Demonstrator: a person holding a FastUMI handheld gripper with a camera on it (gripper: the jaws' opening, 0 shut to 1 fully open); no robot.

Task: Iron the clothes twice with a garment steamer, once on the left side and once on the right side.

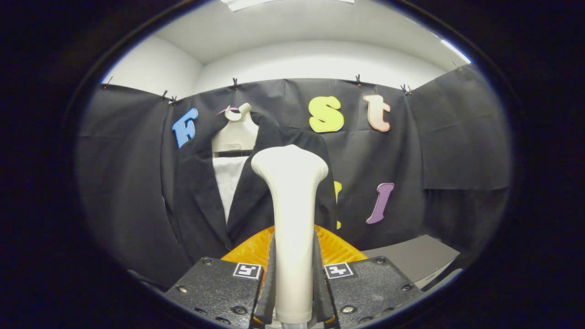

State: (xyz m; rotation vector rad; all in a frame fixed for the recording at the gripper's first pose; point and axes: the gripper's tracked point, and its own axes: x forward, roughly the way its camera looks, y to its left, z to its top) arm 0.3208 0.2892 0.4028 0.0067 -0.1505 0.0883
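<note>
while my gripper (293,292) clamps both fingers on the steamer (291,219), i watch its head beside the jacket (196,201): loose grip risks handle slip.

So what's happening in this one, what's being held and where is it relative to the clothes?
The gripper is shut on the handle of a white garment steamer, both fingers pressing its sides, with the steamer head pointing up ahead of them. Beyond it a dark jacket over a white shirt hangs on a hanger against the booth wall. The steamer head sits in front of the jacket's right-hand panel; whether it touches the cloth cannot be told.
</note>
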